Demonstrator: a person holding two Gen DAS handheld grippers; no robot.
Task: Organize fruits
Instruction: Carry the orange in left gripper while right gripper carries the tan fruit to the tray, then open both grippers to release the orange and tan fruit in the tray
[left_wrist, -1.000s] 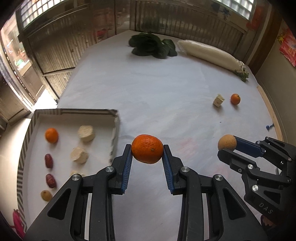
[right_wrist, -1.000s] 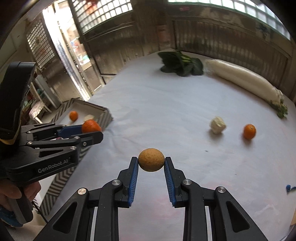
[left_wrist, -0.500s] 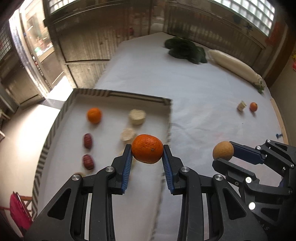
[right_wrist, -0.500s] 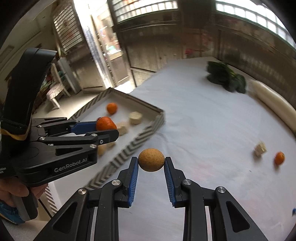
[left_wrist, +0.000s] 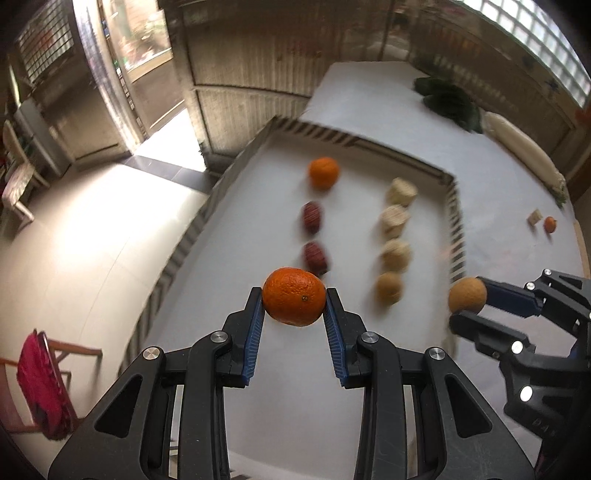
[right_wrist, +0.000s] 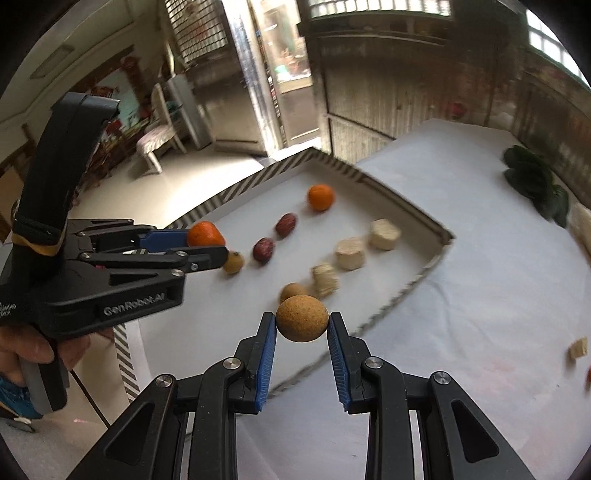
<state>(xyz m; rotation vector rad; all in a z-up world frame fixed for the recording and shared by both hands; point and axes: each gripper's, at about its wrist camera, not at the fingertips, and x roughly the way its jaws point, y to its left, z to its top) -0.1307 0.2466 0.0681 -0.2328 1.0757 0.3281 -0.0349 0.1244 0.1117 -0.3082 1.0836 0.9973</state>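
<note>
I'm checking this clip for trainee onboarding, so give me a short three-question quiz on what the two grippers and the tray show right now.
1. True or false: the left gripper is shut on an orange.
2. What does the right gripper hold? A) a red date B) a tan round fruit C) nothing
3. How many red dates lie in the striped tray?

Key: 1 true; 2 B; 3 two.
</note>
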